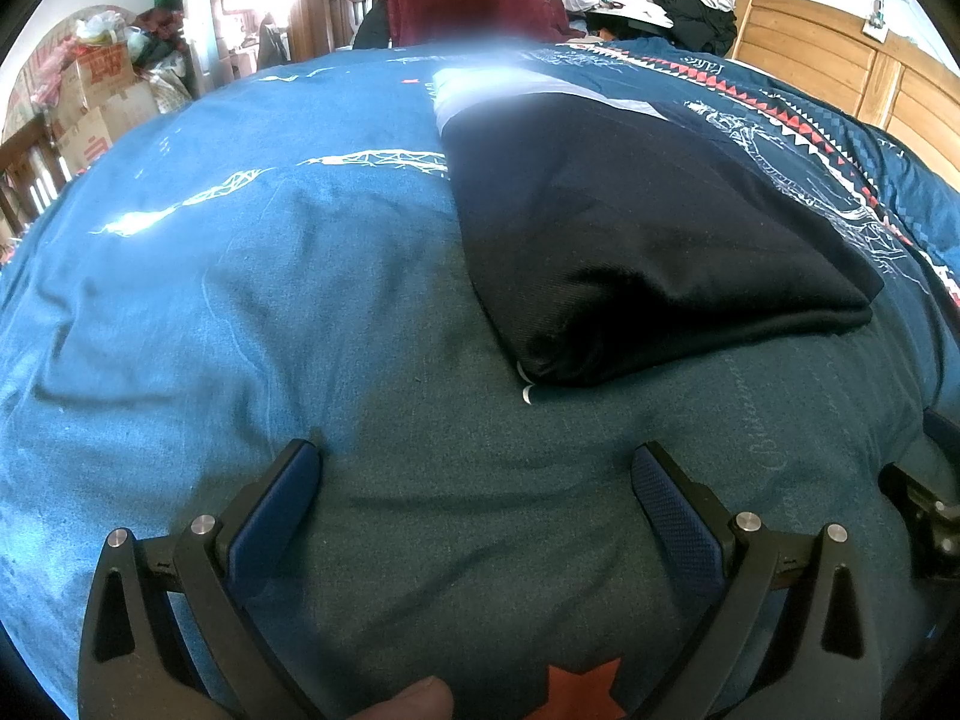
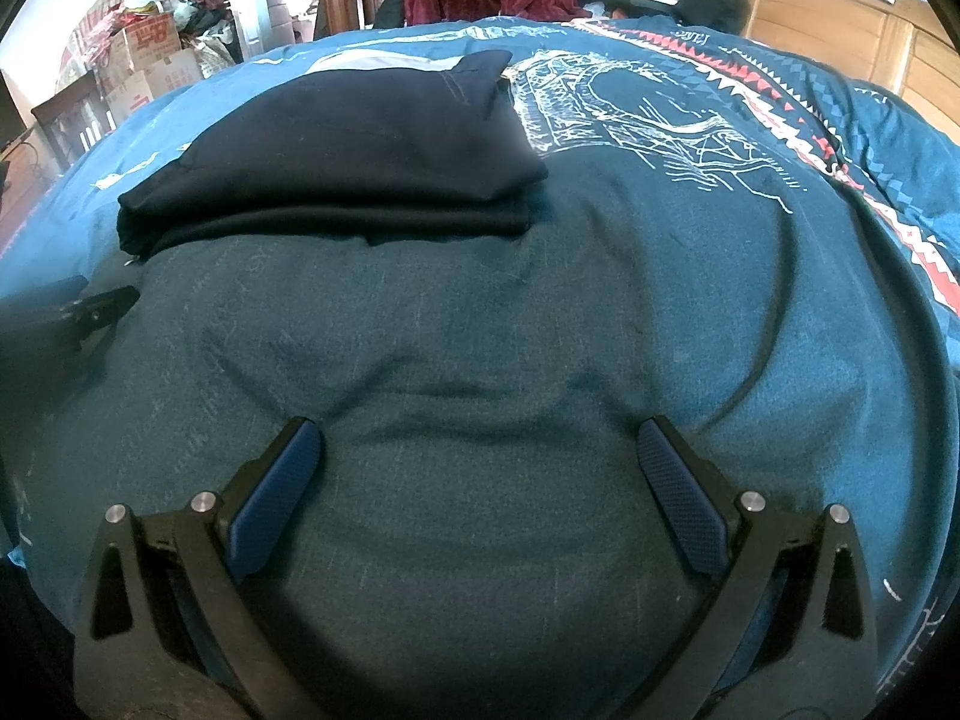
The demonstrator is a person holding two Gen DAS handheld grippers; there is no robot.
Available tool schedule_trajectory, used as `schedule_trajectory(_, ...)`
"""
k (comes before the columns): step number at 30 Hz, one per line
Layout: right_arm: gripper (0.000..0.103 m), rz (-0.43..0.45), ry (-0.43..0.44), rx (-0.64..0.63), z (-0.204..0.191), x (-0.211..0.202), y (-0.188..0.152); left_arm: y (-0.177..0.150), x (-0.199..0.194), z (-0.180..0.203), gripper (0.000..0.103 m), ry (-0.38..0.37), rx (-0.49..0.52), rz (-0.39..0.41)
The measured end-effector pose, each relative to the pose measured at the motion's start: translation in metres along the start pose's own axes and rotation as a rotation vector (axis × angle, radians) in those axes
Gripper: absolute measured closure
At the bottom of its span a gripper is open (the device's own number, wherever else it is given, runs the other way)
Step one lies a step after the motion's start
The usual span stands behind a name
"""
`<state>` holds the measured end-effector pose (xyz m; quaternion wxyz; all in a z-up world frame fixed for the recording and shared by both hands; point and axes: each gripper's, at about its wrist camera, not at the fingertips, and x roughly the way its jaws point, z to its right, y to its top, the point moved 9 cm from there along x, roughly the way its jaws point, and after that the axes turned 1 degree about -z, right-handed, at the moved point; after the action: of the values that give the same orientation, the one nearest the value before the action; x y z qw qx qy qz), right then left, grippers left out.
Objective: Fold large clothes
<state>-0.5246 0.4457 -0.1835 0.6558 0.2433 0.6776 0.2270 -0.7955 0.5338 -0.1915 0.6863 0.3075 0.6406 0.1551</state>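
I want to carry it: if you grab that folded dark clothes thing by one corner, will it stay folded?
Probably not. The folded dark garment looks like soft layered fabric, so it would likely droop and unfold. It shouldn't roll or break, and seems unlikely to slide on the blue bedspread.

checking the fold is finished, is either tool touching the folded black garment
Apart. In the right wrist view the right tool is open with bare blue bedspread between it and the folded black garment; the left wrist view shows the same for the left tool.
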Motion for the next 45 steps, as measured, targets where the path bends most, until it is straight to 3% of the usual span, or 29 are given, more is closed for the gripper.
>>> schedule_trajectory(26, 0.000, 0.017, -0.017, 0.006, -0.002, 0.001, 0.001, -0.004, -0.001, 0.004, 0.000, 0.000, -0.004, -0.002)
schedule_trajectory(32, 0.000, -0.011, -0.046, 0.097, 0.000, -0.002, -0.004, -0.004, -0.001, 0.004, 0.000, -0.002, -0.006, -0.002)
schedule_trajectory(45, 0.000, -0.055, -0.027, 0.104, 0.004, -0.010, -0.013, -0.003, -0.001, 0.005, 0.000, -0.003, -0.006, -0.001)
